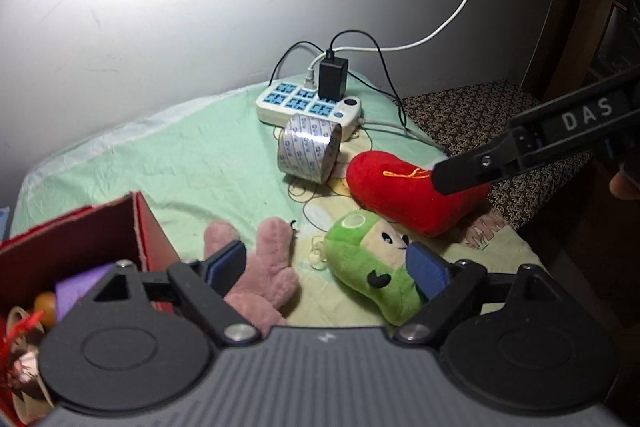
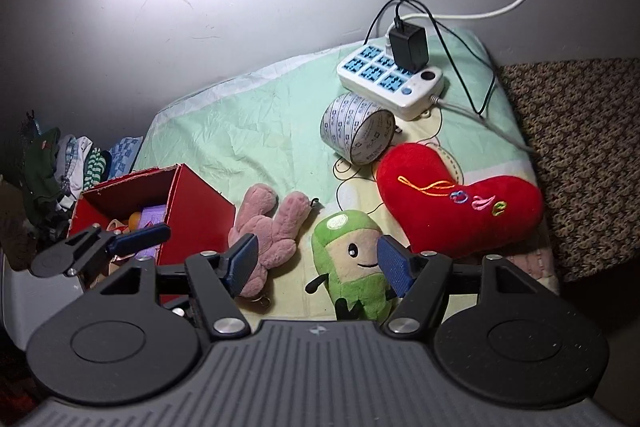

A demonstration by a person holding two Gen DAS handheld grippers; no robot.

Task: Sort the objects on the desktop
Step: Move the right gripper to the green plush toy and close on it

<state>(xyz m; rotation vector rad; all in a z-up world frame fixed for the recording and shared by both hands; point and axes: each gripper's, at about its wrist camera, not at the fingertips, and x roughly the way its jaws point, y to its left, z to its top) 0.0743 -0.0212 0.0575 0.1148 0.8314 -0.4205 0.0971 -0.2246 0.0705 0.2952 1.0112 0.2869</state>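
Note:
On a green cloth lie a pink plush hand (image 1: 264, 267) (image 2: 272, 227), a green plush doll (image 1: 372, 263) (image 2: 352, 267), a red heart pillow (image 1: 412, 195) (image 2: 456, 195) and a roll of printed tape (image 1: 310, 151) (image 2: 358, 133). A red box (image 1: 80, 247) (image 2: 160, 203) with small items inside stands at the left. My left gripper (image 1: 326, 269) is open and empty, low over the pink hand and the green doll. My right gripper (image 2: 318, 265) is open and empty above the same two toys; it shows over the red heart in the left wrist view (image 1: 460, 175).
A white power strip (image 1: 308, 107) (image 2: 390, 79) with a black charger and cables sits at the back by the wall. A patterned brown surface (image 2: 580, 155) lies to the right. Folded clothes (image 2: 72, 163) pile up at the far left.

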